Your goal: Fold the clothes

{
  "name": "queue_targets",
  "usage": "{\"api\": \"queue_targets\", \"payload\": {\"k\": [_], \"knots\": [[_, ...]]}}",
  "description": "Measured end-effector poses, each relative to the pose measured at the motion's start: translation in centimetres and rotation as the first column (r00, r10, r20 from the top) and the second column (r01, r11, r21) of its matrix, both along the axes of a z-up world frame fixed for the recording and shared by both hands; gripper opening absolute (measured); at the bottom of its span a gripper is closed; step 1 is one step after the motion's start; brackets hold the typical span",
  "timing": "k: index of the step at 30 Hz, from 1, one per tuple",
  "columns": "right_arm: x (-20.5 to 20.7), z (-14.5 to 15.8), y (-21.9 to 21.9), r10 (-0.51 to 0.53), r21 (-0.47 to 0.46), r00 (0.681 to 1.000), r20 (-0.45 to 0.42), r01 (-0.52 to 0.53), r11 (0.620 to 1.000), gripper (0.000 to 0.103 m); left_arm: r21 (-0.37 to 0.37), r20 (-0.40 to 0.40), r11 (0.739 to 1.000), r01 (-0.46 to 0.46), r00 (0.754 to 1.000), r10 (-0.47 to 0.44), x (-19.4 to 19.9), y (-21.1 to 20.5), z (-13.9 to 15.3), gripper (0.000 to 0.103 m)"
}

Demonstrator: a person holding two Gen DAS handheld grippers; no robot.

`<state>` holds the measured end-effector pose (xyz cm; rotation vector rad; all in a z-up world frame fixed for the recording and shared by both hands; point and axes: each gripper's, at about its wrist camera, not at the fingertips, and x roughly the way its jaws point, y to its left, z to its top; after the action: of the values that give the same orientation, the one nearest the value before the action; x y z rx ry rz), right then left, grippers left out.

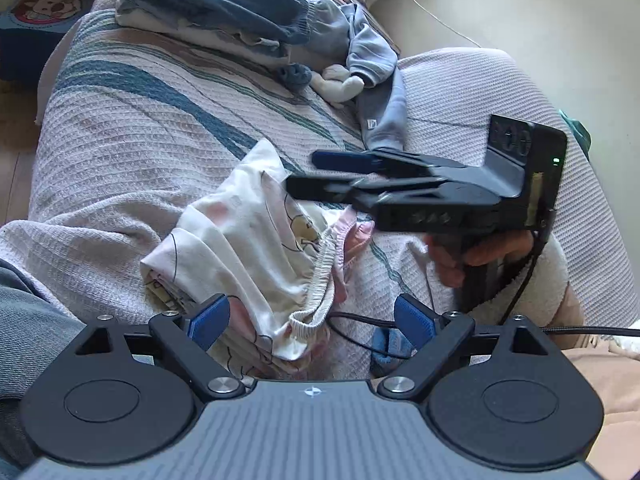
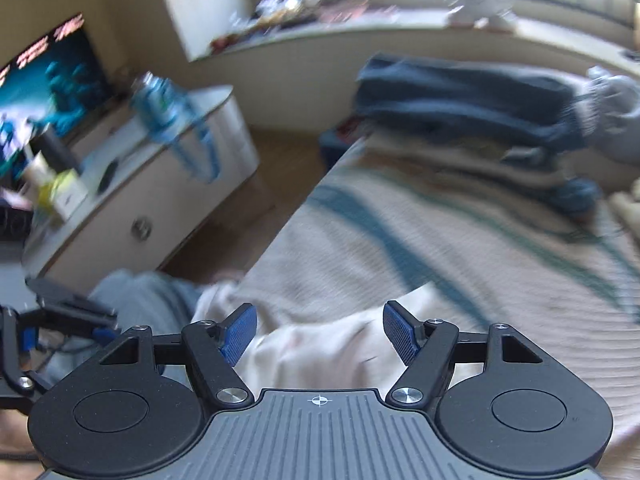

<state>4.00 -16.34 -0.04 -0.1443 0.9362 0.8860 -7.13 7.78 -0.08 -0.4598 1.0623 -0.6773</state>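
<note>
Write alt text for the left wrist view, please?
A crumpled white printed garment lies on a striped bedcover, between the open left gripper and the right gripper above it. Folded dark clothes are stacked behind.

Whole right-wrist view motion-blurred; television (image 2: 44, 76) cut off at left edge.

My right gripper (image 2: 318, 334) hangs open over a blurred white garment (image 2: 320, 344) on the striped bedcover (image 2: 460, 264); folded dark clothes (image 2: 460, 96) lie beyond.
</note>
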Motion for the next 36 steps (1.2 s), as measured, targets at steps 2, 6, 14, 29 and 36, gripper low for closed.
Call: {"api": "queue_targets", "payload": {"k": [2, 6, 14, 29, 36], "knots": [[-0.6, -1.4, 0.7, 0.030, -0.036, 0.999, -0.035, -0.032, 0.999, 0.071, 0.005, -0.003, 1.000, 0.002, 1.000, -0.002, -0.1, -0.1, -0.2, 0.090], [-1.7, -3.3, 0.0, 0.052, -0.113, 0.995, -0.084, -0.061, 0.992, 0.071, 0.011, -0.008, 1.000, -0.016, 1.000, 0.016, 0.0, 0.2, -0.3, 0.090], [-3.2, -3.5, -7.4, -0.143, -0.201, 0.983, -0.112, 0.118, 0.972, 0.071, 0.010, 0.024, 0.996, -0.089, 0.996, 0.089, 0.2, 2.2, 0.6, 0.091], [-0.6, 0.4, -11.0, -0.230, -0.131, 0.970, 0.074, 0.239, 0.962, 0.074, 0.108, 0.064, 0.989, -0.096, 0.994, 0.090, 2.8, 1.0, 0.2, 0.097], [5.7, -3.1, -6.5, -0.014, -0.122, 1.000, 0.003, 0.014, 0.992, 0.077, 0.517, 0.040, 0.855, -0.023, 0.999, 0.003, 6.0, -4.2, -4.3, 0.097]]}}
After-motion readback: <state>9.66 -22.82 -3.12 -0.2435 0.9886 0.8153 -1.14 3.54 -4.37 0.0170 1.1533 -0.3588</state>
